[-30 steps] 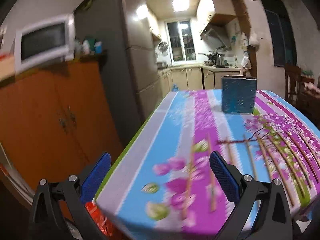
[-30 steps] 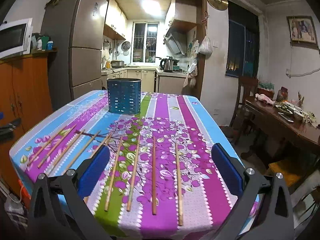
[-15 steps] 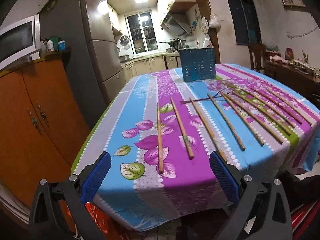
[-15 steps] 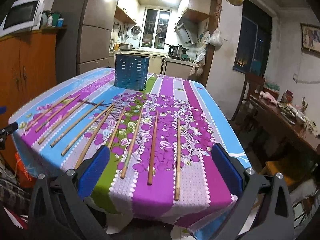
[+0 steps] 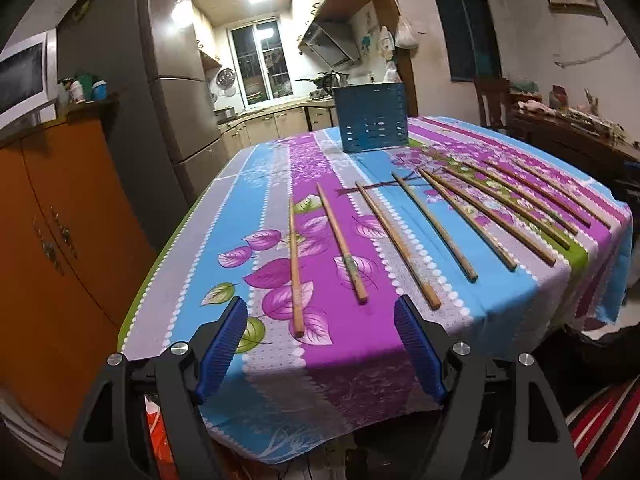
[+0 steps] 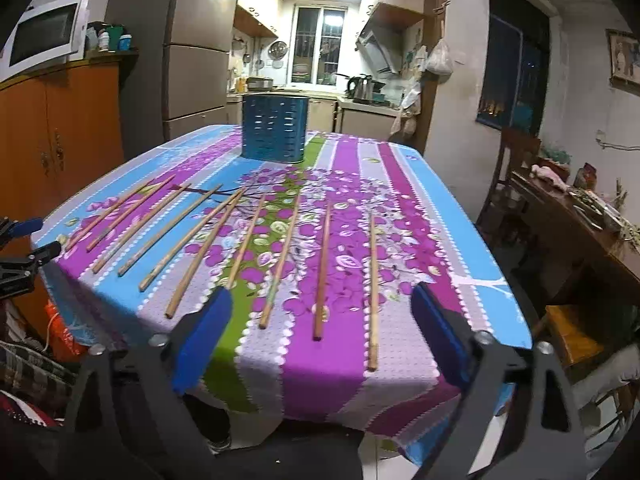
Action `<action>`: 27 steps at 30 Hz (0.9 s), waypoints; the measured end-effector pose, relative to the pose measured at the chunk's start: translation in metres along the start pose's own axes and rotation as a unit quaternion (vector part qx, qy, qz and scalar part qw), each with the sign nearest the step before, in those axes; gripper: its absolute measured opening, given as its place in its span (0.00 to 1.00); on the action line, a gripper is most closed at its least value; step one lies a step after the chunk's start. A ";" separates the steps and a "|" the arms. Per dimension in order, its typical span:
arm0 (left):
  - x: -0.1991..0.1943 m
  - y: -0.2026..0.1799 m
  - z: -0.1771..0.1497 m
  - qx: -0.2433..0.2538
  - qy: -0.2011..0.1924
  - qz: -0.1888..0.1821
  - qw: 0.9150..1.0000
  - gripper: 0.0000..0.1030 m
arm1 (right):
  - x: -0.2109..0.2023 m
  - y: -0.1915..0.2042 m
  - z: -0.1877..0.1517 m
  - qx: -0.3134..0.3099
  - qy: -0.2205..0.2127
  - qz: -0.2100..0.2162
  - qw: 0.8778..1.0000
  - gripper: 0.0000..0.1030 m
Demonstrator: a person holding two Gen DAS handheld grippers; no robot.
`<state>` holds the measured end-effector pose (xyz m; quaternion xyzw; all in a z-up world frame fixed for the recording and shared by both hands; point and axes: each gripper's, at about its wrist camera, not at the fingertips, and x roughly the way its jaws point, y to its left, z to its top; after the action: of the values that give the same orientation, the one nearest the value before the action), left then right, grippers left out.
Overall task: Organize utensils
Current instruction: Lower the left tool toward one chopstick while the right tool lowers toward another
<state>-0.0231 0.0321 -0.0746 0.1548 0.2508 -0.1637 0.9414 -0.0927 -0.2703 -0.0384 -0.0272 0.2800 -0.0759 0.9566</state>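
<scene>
Several wooden chopsticks lie side by side in a row on the floral tablecloth [image 5: 280, 352], pointing towards a blue perforated utensil holder [image 5: 373, 123] that stands upright at the far end. The leftmost chopstick [image 5: 295, 272] lies just beyond my left gripper [image 5: 320, 320], which is open and empty at the table's front left edge. In the right wrist view the holder [image 6: 275, 128] stands far back, and the rightmost chopstick [image 6: 373, 292] lies ahead of my right gripper [image 6: 322, 312], which is open and empty at the front edge. The left gripper shows at that view's left edge [image 6: 24, 240].
An orange cabinet [image 5: 48, 240] with a microwave [image 5: 24, 76] on top stands left of the table, and a fridge [image 5: 176, 92] stands behind it. A dark side table [image 6: 576, 232] with clutter and a wooden chair [image 6: 516, 168] stand to the right. The kitchen lies beyond.
The left view has swung right from the cabinet onto the chopstick row and moved closer. The right gripper has drawn back and lower to the table's front edge. Both stay open.
</scene>
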 end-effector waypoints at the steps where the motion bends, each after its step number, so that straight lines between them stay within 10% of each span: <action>1: 0.002 -0.001 -0.002 0.002 0.003 0.002 1.000 0.75 | 0.000 0.002 0.000 -0.002 0.002 0.007 1.000 0.68; 9: 0.009 -0.001 -0.004 0.000 0.005 -0.005 1.000 0.72 | 0.005 0.016 -0.004 -0.001 0.022 0.057 0.998 0.34; 27: 0.038 0.019 -0.016 -0.022 0.002 -0.041 0.999 0.58 | 0.042 0.081 -0.021 -0.031 0.043 0.018 0.998 0.22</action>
<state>0.0086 0.0465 -0.1035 0.1237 0.2624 -0.1963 0.9366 -0.0584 -0.1972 -0.0865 -0.0483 0.3233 -0.0516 0.9437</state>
